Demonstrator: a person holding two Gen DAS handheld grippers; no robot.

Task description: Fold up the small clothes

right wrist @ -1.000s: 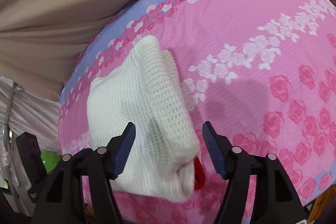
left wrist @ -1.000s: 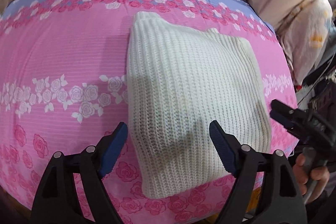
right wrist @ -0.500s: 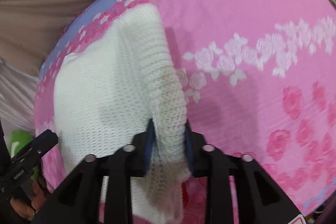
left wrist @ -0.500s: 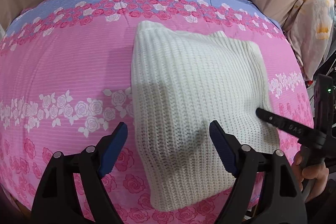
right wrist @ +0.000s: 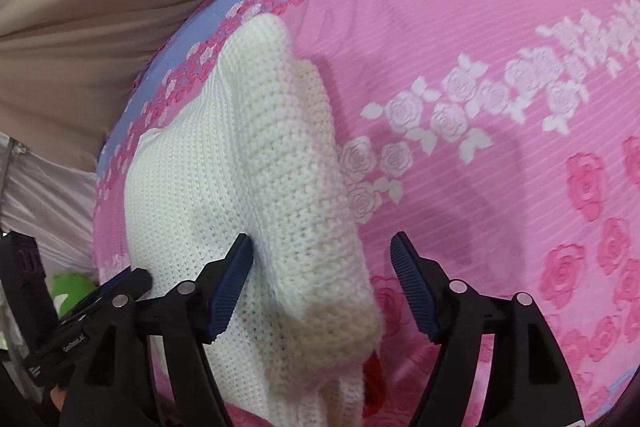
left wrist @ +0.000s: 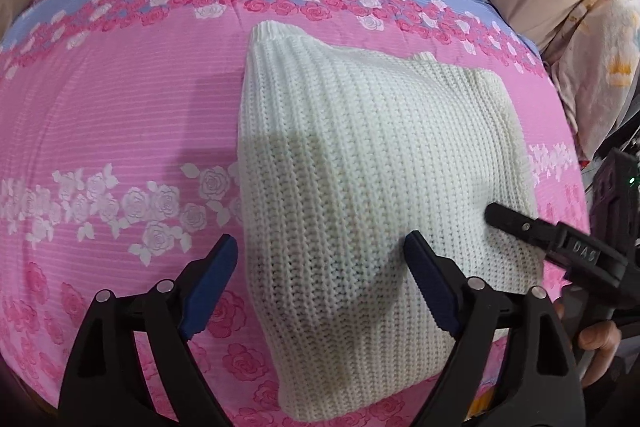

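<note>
Here, over the near edge of the bed (left wrist: 100, 131), we see both hand-held tools poised above a cream knitted sweater (left wrist: 360, 167) that lies folded into a rough rectangle on the pink rose-print cover. Nearest us, the left gripper (left wrist: 320, 287) hangs with its jaws opening and wide apart; the sweater's near left corner sits between them, but neither blue pad presses the knit. Just beside it, toward the bed's right edge, the right gripper (right wrist: 320, 283) straddles the sweater's thick rolled side fold, its jaws also opening, the left pad brushing the knit and the right pad clear of it, so nothing is held. From the left wrist view we catch one black finger of that right tool resting over the sweater's right margin. The garment's long axis runs away from us, from the near edge toward the blue band at the far edge. We judge the next fold turns on that axis: both hands sit at the near end, so the near hem would travel away toward the far hem.
</note>
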